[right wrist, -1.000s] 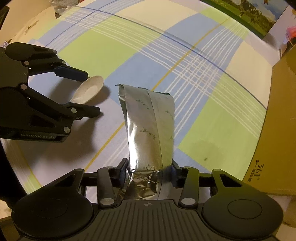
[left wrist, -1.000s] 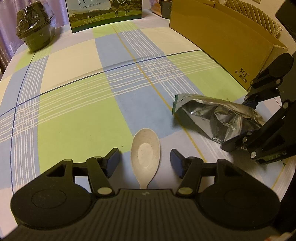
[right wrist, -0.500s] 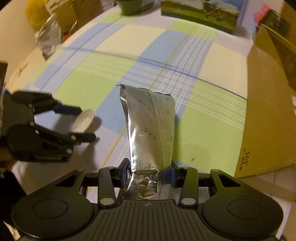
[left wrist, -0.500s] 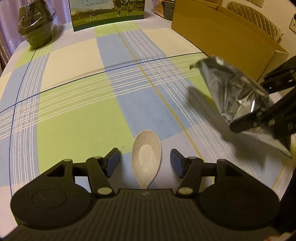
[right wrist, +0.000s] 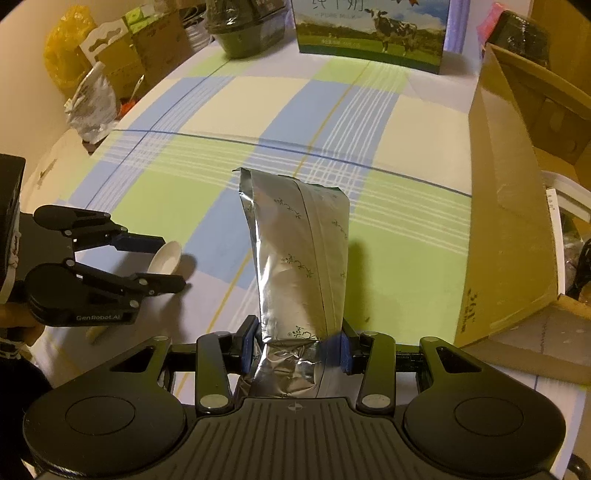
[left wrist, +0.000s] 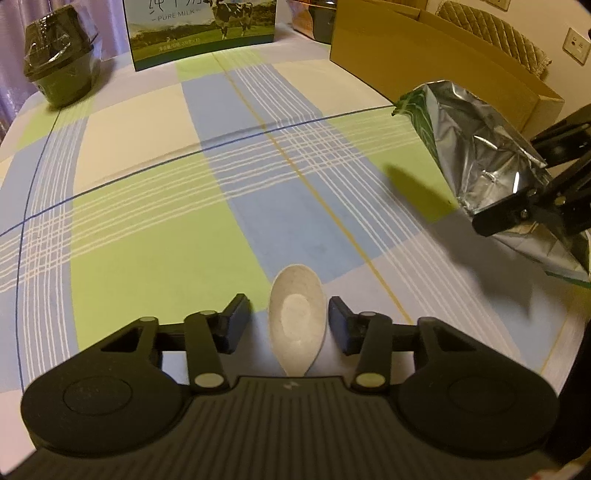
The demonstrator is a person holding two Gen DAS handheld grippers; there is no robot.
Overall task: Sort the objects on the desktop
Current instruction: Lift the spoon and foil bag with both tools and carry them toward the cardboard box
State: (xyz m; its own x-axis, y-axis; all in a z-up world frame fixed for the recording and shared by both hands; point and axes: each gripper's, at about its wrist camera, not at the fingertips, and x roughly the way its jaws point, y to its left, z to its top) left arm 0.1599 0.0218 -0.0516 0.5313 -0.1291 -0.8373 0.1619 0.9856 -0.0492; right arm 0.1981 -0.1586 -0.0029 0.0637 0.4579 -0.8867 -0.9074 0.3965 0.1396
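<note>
A white spoon [left wrist: 295, 317] lies flat on the plaid tablecloth [left wrist: 155, 240], bowl pointing away. My left gripper [left wrist: 288, 310] is open and low, one finger on each side of the spoon's bowl without squeezing it. The spoon's handle is hidden under the gripper body. The right wrist view shows the same spoon [right wrist: 168, 254] between the left gripper's fingers [right wrist: 140, 240]. My right gripper [right wrist: 297, 338] is shut on the lower end of a crinkled silver foil bag [right wrist: 295, 251], held in the air above its shadow. From the left the foil bag [left wrist: 476, 155] hangs at the right edge.
An open cardboard box [right wrist: 509, 184] stands along the right side of the table. At the back are a milk carton case [left wrist: 203, 29] and a dark wrapped bowl [left wrist: 59, 62]. Bags and boxes [right wrist: 92, 99] crowd the space beyond the table's left edge.
My right gripper has lifted the foil bag off the table and carried it up and toward the cardboard box. The left gripper stays open around the spoon.
</note>
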